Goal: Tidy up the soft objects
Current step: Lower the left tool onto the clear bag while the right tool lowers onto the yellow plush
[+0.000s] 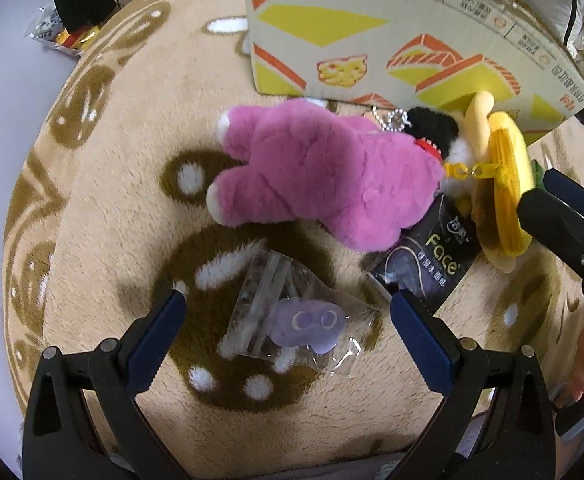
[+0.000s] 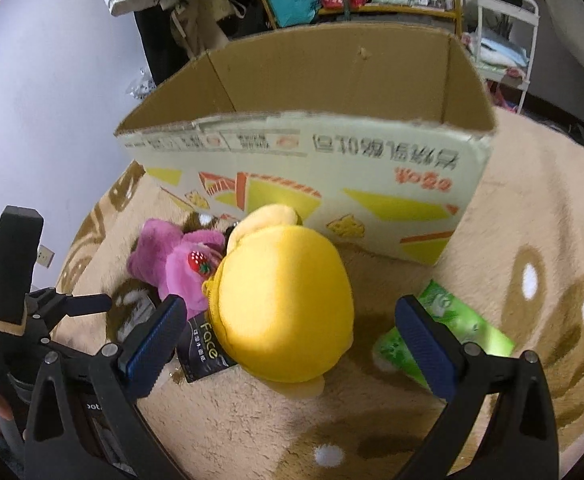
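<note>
A beige plush rug [image 1: 123, 208] with brown bear-face patterns covers the surface, and an open cardboard box [image 2: 332, 160] printed with yellow and orange wedges stands on it at the far side. My left gripper [image 1: 287, 304] hovers with its jaws spread wide and holding nothing, a clear plastic bag [image 1: 292, 320] with a pale purple piece inside lying on the rug between its fingers. Beyond the bag a pink plush toy [image 1: 320, 168] lies in front of the box, with a small black plush [image 1: 432, 128] at its far end. My right gripper [image 2: 292, 312] is also wide open and empty, poised around a yellow plush toy [image 2: 283, 304] that rests partly on a dark tissue pack [image 2: 203, 352] marked "Face". A green packet [image 2: 460, 328] lies just behind my right finger
</note>
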`<state>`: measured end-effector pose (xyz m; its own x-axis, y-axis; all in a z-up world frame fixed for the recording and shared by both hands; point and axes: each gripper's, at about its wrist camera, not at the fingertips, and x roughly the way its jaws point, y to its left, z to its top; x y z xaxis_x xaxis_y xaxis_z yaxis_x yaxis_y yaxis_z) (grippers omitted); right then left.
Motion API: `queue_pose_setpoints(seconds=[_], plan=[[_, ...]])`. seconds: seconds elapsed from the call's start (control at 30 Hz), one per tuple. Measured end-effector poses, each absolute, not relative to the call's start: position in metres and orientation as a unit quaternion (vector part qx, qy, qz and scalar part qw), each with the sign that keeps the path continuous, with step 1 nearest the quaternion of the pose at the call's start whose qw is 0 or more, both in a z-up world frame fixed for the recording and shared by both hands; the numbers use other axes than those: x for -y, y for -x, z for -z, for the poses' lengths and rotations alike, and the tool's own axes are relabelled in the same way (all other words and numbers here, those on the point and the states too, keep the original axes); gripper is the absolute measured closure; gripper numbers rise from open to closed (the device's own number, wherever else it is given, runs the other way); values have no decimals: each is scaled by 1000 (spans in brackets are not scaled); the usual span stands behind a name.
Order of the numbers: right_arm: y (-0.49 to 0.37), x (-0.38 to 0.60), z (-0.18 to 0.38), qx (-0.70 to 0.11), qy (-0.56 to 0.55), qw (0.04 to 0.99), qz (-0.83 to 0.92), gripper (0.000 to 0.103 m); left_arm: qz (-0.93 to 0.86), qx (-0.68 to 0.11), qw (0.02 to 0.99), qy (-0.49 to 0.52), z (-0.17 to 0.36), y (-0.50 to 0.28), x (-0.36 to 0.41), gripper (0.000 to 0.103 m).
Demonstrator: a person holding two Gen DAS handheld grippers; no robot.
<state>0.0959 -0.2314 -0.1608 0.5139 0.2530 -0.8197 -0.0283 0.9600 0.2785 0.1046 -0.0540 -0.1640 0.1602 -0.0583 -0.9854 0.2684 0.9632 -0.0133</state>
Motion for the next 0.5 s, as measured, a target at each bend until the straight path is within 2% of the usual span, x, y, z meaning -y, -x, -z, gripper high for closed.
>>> queue_pose_setpoints(seconds=[0.5], plan=[[-109,220,185,-517,-101,847,-74,0,106,-657,741,-92,182,-106,52,2]])
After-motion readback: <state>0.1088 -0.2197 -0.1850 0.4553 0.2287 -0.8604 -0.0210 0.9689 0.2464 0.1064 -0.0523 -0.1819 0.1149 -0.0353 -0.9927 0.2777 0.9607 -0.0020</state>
